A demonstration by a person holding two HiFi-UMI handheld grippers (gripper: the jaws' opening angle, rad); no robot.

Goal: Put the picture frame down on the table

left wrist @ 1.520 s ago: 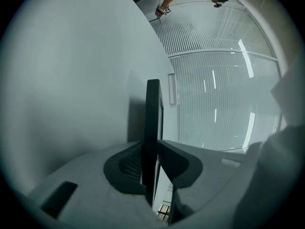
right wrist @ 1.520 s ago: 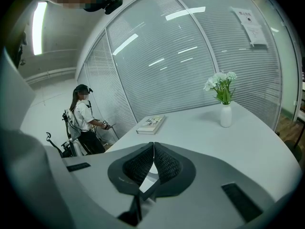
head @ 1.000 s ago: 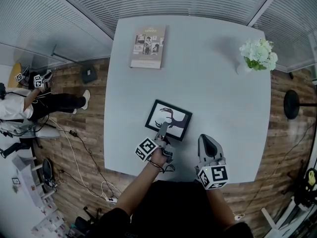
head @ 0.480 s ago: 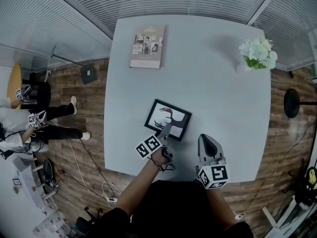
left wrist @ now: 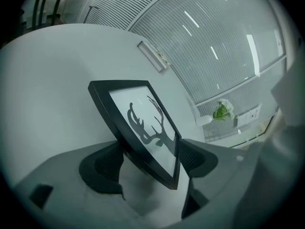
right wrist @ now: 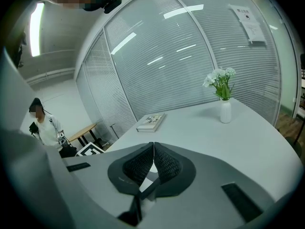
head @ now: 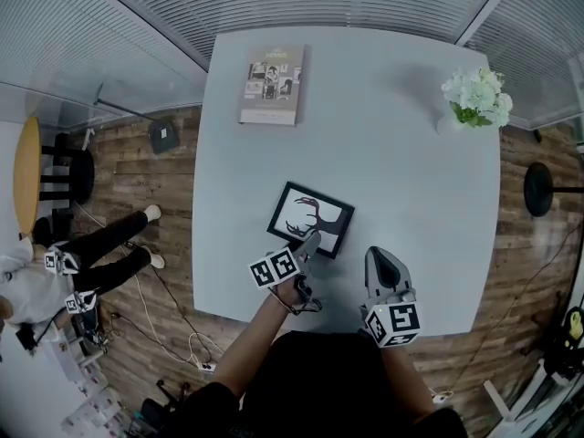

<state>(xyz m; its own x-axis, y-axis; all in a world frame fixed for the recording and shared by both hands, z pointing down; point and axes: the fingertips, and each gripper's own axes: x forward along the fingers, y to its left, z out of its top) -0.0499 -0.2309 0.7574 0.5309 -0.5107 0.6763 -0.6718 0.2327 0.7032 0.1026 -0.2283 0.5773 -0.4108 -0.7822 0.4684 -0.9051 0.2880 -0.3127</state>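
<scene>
The picture frame [head: 310, 220], black-edged with a dark antler silhouette on white, sits toward the near middle of the pale table [head: 401, 181], angled so its corners point along the table's sides. In the left gripper view the picture frame [left wrist: 143, 125] stands tilted between the jaws, its back against one pad and its glass side against the other, so the left gripper [left wrist: 150, 161] is clamped on the frame's near edge; whether the far edge touches the tabletop cannot be told. From the head view the left gripper [head: 308, 243] reaches in from the table's near edge. Just beside it, the right gripper [head: 379, 255] rests over the near part of the table, apart from the frame; its own view shows the right gripper [right wrist: 153, 149] with both pads pressed together and nothing in between. A book [head: 273, 85] lies at the far left of the table, and a vase of white flowers [head: 474, 99] stands at the far right corner. A person [head: 55, 272] is on the wooden floor well to the left.
</scene>
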